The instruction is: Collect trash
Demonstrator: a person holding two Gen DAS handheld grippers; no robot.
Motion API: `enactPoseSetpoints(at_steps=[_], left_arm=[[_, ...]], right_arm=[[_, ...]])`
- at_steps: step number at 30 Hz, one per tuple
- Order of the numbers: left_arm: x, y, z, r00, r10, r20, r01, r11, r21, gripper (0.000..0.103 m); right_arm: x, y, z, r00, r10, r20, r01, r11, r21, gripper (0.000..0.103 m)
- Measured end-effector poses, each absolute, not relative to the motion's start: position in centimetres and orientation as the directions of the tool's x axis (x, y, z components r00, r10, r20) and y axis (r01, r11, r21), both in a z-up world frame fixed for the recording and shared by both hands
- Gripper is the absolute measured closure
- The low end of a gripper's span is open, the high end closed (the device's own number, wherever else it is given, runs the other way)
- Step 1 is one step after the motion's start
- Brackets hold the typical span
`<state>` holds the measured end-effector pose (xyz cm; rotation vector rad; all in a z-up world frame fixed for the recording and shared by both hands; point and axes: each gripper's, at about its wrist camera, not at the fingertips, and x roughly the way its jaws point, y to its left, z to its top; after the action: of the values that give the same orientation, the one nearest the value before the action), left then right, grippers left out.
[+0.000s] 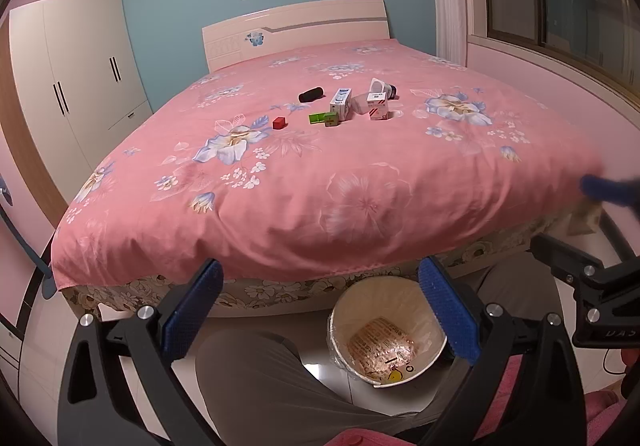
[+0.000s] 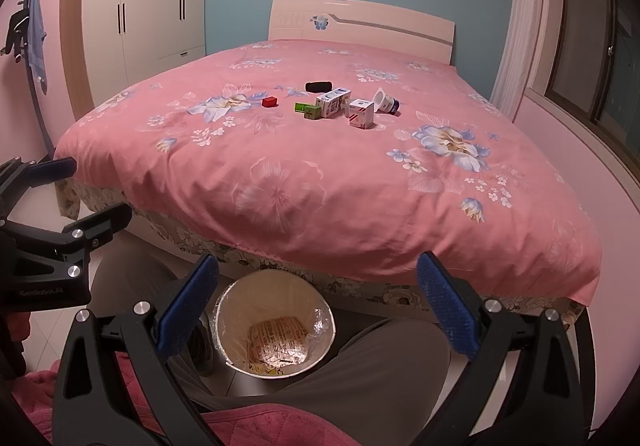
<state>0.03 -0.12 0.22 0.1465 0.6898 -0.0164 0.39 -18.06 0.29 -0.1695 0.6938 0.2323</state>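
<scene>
Seven or so bits of trash lie clustered near the middle of the pink bedspread [image 1: 360, 206], far ahead of and above both sets of jaws, well apart from either. From left to right in the left wrist view: a red block [image 1: 279, 122], a black cylinder [image 1: 310, 94] lying on its side with its long axis running left-right, a green box [image 1: 325, 118] lying flat along the same line, a white-and-blue carton [image 1: 341, 103], a red-striped white box [image 1: 378, 106], and a tipped white cup [image 1: 382, 88] at the far right. Left gripper [image 1: 320, 310] spread wide, nothing between its blue pads. Right gripper [image 2: 318, 306] likewise wide and empty. Neither plainly nearer; in the right wrist view the cluster sits almost straight ahead, so probably the right for the cup end, the left for the red block. Down at the near edge, on the floor between the person's knees, a lined white bin [image 1: 340, 322] stands open, already holding a crumpled printed wrapper [image 1: 380, 342].
</scene>
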Motion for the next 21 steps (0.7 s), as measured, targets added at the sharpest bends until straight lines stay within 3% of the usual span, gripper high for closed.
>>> enactPoseSetpoints(at_steps=[21], left_arm=[[0.02, -0.23, 0.23, 0.771, 0.032, -0.635, 0.065, 0.990, 0.128, 0.004]], right_arm=[[0.36, -18.14, 0.30, 0.746, 0.156, -0.648, -0.267, 0.961, -0.076, 0.007]])
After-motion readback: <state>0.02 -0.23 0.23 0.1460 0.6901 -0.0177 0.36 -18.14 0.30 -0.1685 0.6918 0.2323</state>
